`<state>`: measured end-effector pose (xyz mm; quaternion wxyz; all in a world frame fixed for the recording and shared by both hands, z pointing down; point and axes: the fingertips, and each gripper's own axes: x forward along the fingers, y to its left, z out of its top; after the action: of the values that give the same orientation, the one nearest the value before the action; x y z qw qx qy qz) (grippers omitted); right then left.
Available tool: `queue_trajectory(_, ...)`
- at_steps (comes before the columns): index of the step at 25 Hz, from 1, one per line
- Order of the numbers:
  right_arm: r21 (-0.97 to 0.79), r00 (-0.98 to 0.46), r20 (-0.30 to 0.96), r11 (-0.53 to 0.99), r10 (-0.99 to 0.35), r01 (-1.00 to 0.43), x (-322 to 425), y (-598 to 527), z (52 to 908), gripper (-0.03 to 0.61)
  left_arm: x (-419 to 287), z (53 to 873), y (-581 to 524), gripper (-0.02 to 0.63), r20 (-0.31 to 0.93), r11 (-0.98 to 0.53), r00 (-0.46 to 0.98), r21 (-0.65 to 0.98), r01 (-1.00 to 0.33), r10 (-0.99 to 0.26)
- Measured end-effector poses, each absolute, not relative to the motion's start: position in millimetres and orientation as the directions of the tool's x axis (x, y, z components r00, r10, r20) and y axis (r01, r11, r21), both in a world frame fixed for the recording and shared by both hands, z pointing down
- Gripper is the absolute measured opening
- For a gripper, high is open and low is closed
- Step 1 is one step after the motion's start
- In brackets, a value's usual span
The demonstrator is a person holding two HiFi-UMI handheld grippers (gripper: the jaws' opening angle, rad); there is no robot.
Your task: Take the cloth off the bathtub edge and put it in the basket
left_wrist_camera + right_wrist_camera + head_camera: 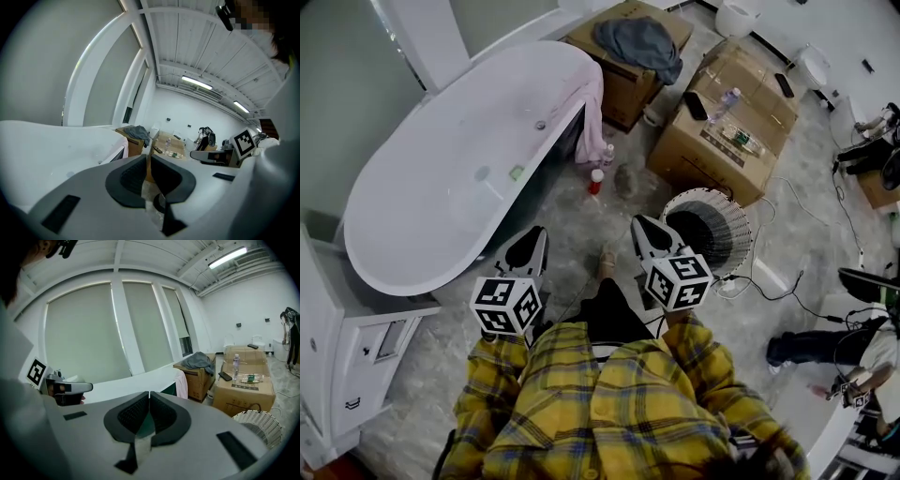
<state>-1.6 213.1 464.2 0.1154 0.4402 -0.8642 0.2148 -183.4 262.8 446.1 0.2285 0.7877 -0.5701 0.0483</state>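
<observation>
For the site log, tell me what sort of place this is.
Probably a mock bathroom set up in a workshop: a white oval freestanding bathtub with a pink cloth over its edge, beside large brown cardboard boxes.

2 cardboard boxes (727, 122) stand on grey marbled floor (572, 234) beneath tall shaded windows (79, 333).

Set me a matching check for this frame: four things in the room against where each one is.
Things:
1 pink cloth
2 grey garment
3 basket
4 red-capped bottle

Places:
A on top of the smaller cardboard box
B standing on the floor close to the right gripper
C hanging over the bathtub edge
D on the floor under the hanging cloth

Pairs: 1-C, 2-A, 3-B, 4-D
</observation>
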Motion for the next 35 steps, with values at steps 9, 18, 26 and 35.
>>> queue_trajectory(9,-0.263,-0.647,0.407,0.595,-0.645,-0.759,-27,109,484,0.029,-196,458,181,0.043,0.353,-0.186,0.288,0.295,-0.937,-0.890)
queue_trajectory(18,-0.279,-0.693,0.441,0.646,-0.571,-0.710,-45,-17,517,0.092,-209,474,72,0.043,0.354,-0.115,0.220,0.295,-0.948,-0.909)
queue_trajectory(26,-0.290,-0.707,0.471,0.665,-0.527,-0.688,-53,-100,543,0.135,-211,491,6,0.043,0.402,-0.064,0.185,0.297,-0.953,-0.897)
queue_trajectory(35,-0.309,-0.681,0.540,0.636,-0.495,-0.708,-53,-149,591,0.183,-215,504,-27,0.043,0.451,-0.081,0.213,0.294,-0.952,-0.867)
